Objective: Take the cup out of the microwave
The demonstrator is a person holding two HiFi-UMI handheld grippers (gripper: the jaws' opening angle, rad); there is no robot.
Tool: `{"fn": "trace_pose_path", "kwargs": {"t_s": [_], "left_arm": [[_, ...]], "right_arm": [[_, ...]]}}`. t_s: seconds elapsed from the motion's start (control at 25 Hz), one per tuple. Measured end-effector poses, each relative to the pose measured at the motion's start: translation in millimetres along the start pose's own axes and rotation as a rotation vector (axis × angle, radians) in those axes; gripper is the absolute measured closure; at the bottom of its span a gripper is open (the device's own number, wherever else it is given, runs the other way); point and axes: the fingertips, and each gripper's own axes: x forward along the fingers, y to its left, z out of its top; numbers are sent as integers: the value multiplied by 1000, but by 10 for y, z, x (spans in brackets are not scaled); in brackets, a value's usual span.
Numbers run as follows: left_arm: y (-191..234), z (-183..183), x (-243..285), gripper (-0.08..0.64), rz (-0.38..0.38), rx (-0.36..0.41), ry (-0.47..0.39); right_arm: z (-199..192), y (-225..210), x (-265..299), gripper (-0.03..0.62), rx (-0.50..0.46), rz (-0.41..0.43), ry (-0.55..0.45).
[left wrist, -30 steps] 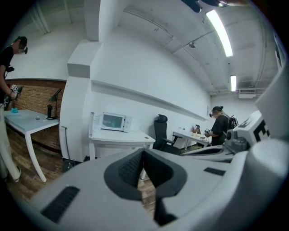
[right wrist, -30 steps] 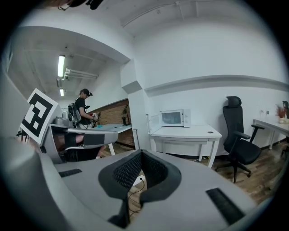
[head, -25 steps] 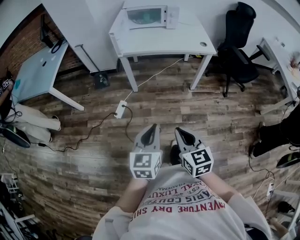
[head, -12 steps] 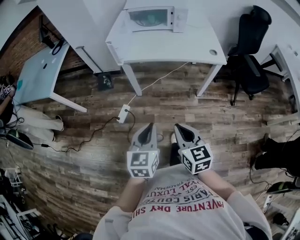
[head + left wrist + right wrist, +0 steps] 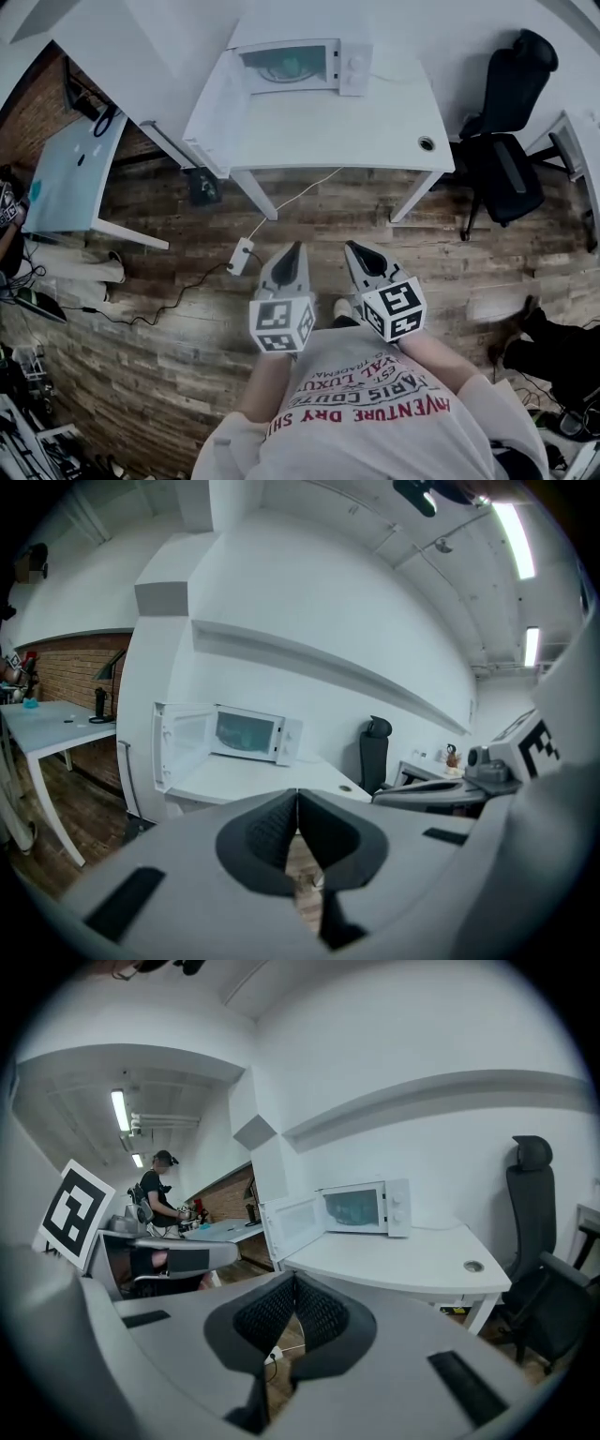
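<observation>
Two grippers, both empty, both well short of the work. Far left stands a pale side table [image 5: 66,159], no part of this job. Next comes the microwave's door [image 5: 214,105], swung wide open to the left, so I judge that step done. The microwave [image 5: 300,66] sits at the back of the white desk [image 5: 347,131]. Its cavity shows only a greenish blur in every view, and I cannot make out the cup. I take it to be inside, on the task's word. My left gripper [image 5: 296,253] hangs over the wooden floor [image 5: 141,356], near a power strip [image 5: 241,255] and well apart from the desk. Its fingers are pressed together tip to tip with nothing between them, and its own view shows the same. Just beside it, my right gripper [image 5: 354,249] has its ribbed pads meeting and no load either. Far right is a black chair [image 5: 511,122], clear of my line. The step in hand, as I read it, is the approach, with nothing reached for yet. The next move calls for closing the gap to the desk edge. One gripper must then spread its fingers wide before entering the cavity. It should go in level and stay off the open door. The cup has to be found before anything clamps.
</observation>
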Motion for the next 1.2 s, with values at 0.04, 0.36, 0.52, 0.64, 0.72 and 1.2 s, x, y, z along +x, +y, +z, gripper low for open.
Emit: {"fn": "trace_pose_path", "kwargs": {"t_s": [0.04, 0.36, 0.52, 0.64, 0.72, 1.2], "left_arm": [[2, 48, 114, 552, 4, -12, -3], [155, 237, 674, 552, 26, -47, 7], [306, 279, 992, 552, 22, -44, 13], [435, 358, 1323, 552, 6, -42, 13], [547, 441, 1572, 552, -2, -44, 14], [1462, 1221, 3066, 552, -70, -9, 18]], "right_arm": [[45, -103, 66, 580, -2, 4, 3], [268, -567, 480, 580, -2, 15, 8], [289, -778, 708, 580, 14, -9, 11], [357, -1002, 932, 580, 20, -41, 14], [439, -1170, 1125, 580, 24, -61, 16], [1199, -1855, 2625, 580, 34, -122, 16]]}}
